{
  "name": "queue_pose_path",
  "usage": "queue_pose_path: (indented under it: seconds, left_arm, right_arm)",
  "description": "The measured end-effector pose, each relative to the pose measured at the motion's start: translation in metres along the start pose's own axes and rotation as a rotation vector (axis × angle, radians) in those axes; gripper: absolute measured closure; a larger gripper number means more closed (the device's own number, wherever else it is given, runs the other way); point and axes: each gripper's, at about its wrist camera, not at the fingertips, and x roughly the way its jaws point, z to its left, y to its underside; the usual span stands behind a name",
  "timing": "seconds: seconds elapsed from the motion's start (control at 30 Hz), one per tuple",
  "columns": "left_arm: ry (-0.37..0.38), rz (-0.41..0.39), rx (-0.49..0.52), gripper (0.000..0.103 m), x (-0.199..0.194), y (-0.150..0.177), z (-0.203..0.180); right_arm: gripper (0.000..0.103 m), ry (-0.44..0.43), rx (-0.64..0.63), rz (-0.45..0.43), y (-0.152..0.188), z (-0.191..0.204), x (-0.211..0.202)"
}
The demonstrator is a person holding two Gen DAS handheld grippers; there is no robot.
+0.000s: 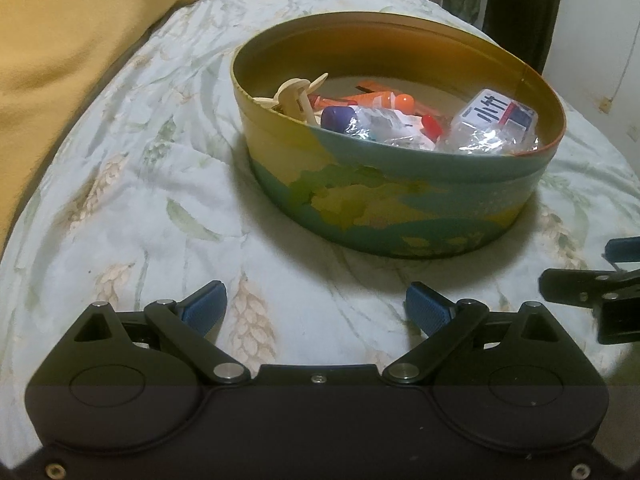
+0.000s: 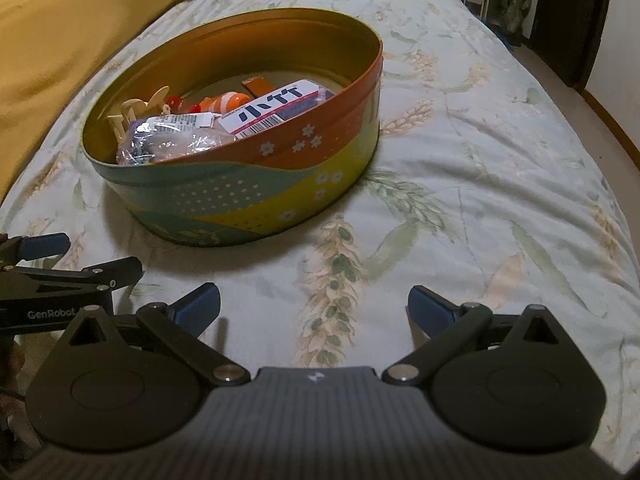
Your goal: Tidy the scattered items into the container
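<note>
On the bed (image 1: 132, 216), over a pale bedspread printed with wheat ears, sits an oval tin (image 1: 392, 196), its long axis running left to right across the left wrist view and slanting from near left to far right in the right wrist view (image 2: 240, 192). Inside it lie a cream hair claw clip (image 1: 294, 94), an orange-and-white striped tube (image 2: 226, 103) lying on its side, a purple-capped item (image 1: 338, 117), crinkled clear plastic wrap (image 1: 476, 138) and a white packet with bold black characters (image 2: 276, 110), whose long side follows the tin's slant. A mustard-yellow blanket (image 1: 68, 48) is heaped along the bed's left edge.

Both tongs hover just short of the tin, apart from it. The left tongs (image 1: 316, 310) stand with blue pads spread wide and nothing between them; the right tongs (image 2: 314, 308) are likewise spread and hold nothing. Each pair shows at the edge of the other's view, side by side.
</note>
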Motion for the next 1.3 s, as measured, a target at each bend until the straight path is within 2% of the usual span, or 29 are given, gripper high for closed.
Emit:
queue_pose_path:
  seconds: [0.63, 0.87, 1.3]
  left_arm:
    - [-0.013, -0.009, 0.029, 0.0, 0.016, -0.003, -0.006]
    - [-0.01, -0.008, 0.02, 0.0, 0.018, -0.002, -0.005]
    - [-0.017, -0.021, 0.023, 0.0, 0.018, 0.0, -0.006]
  right_arm:
    - [0.0, 0.022, 0.028, -0.004, -0.007, -0.004, 0.02]
    - [0.0, 0.078, -0.038, -0.009, -0.005, 0.006, 0.029]
    - [0.0, 0.085, -0.049, -0.03, -0.001, 0.008, 0.029]
